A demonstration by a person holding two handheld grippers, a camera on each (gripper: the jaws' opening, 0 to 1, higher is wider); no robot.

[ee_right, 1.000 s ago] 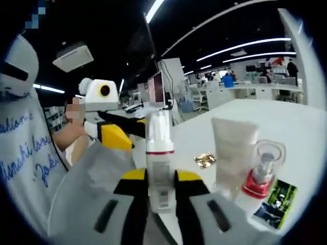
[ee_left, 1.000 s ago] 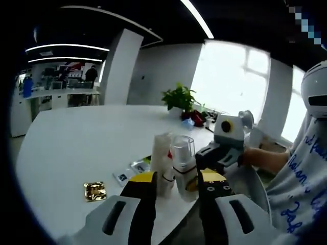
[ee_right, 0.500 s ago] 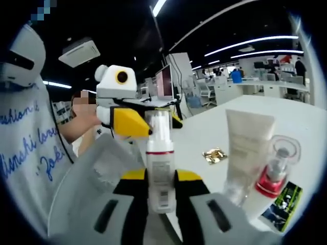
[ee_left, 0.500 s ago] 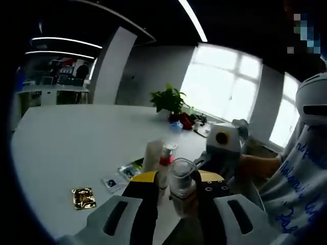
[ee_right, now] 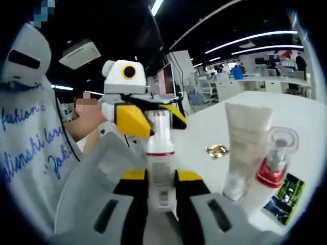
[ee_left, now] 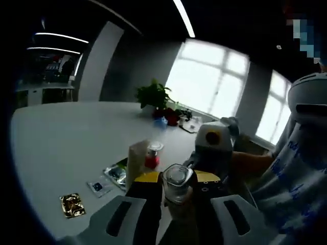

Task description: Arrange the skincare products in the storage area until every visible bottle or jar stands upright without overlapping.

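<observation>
My right gripper (ee_right: 162, 178) is shut on a white pump bottle (ee_right: 160, 153) with a red band and a clear cap, held upright above the near edge of the white table (ee_right: 204, 132). My left gripper (ee_left: 179, 179) is open, and its yellow-tipped jaws stand on either side of the bottle's cap (ee_left: 177, 178). In the right gripper view the left gripper (ee_right: 156, 118) comes in from the left at cap height. On the table stand a white tube (ee_right: 245, 148) and a small clear-capped bottle with a red collar (ee_right: 273, 158), close together.
A gold sachet (ee_left: 71, 205) and two dark sachets (ee_left: 116, 173) lie flat on the table near the tube. A potted plant (ee_left: 153, 94) stands at the far side by the windows. A person in a white printed shirt (ee_right: 30, 148) is close behind the grippers.
The left gripper has moved in over the held pump bottle, so the cap now lies between its jaws. The right gripper has kept its hold and barely shifted.
</observation>
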